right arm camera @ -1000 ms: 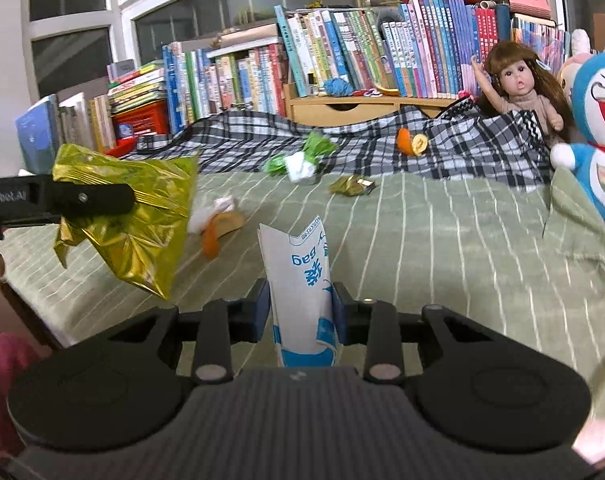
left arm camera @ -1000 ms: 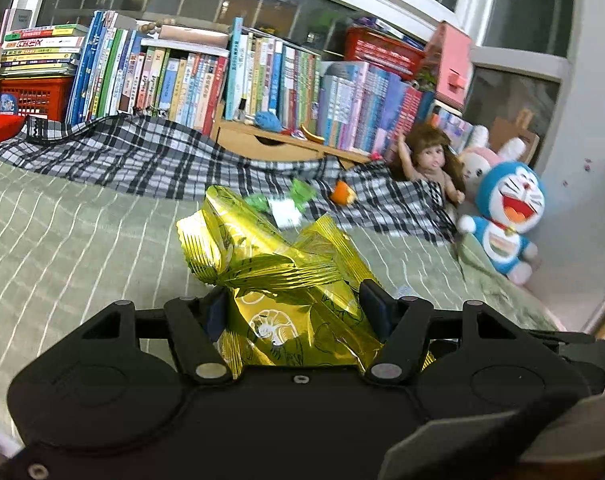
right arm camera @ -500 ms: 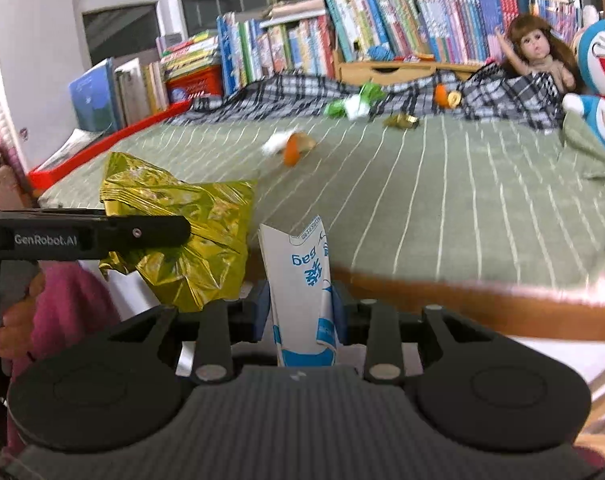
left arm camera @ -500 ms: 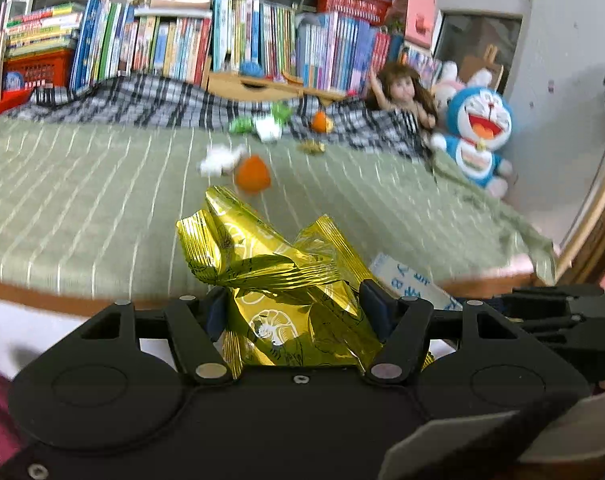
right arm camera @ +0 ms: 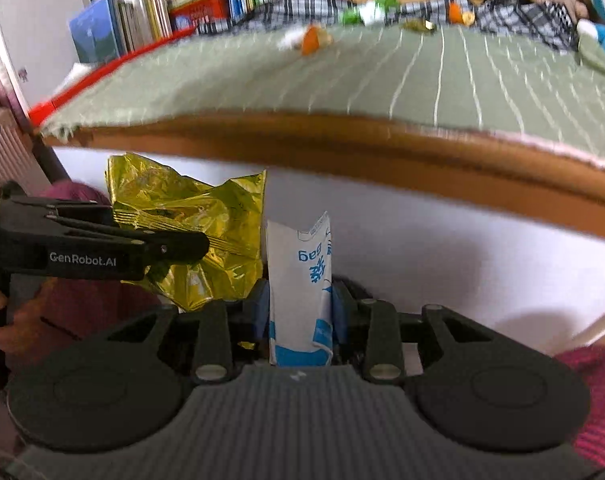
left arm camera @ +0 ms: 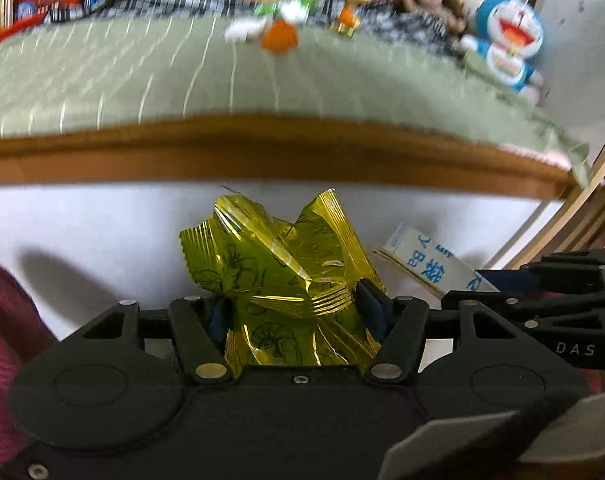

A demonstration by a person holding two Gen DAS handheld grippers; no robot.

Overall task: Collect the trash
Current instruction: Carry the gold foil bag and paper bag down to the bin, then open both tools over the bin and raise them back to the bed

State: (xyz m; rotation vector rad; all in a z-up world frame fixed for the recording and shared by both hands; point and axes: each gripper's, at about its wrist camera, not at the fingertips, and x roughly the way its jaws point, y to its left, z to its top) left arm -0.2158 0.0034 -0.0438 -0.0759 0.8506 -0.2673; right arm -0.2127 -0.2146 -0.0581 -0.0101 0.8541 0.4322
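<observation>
Trash in hand, two pieces: gold foil wrapper (left arm camera: 290,280) crumpled between the pads of the left hand-held gripper (left arm camera: 298,312), jaws about half-spread and closing further on it; white-and-blue sachet (right arm camera: 300,280) pinched upright in the right hand-held gripper (right arm camera: 300,316), jaws nearly shut on it, long axis running straight out along the fingers. Both held side by side, wrapper just left of sachet, below and in front of the near edge of the bed (left arm camera: 262,80), against its white side panel (right arm camera: 422,248). No bin or other container seen in either view; drop point cannot be told. Remaining trash well apart from both, toward the far edge of the bed: orange scrap (left arm camera: 278,38) beside a white scrap (left arm camera: 242,30), green-and-white wrapper (right arm camera: 366,10), small gold piece (right arm camera: 420,24). Judged: neither hand clearly nearer to those. Carried load probably to be dropped first.
</observation>
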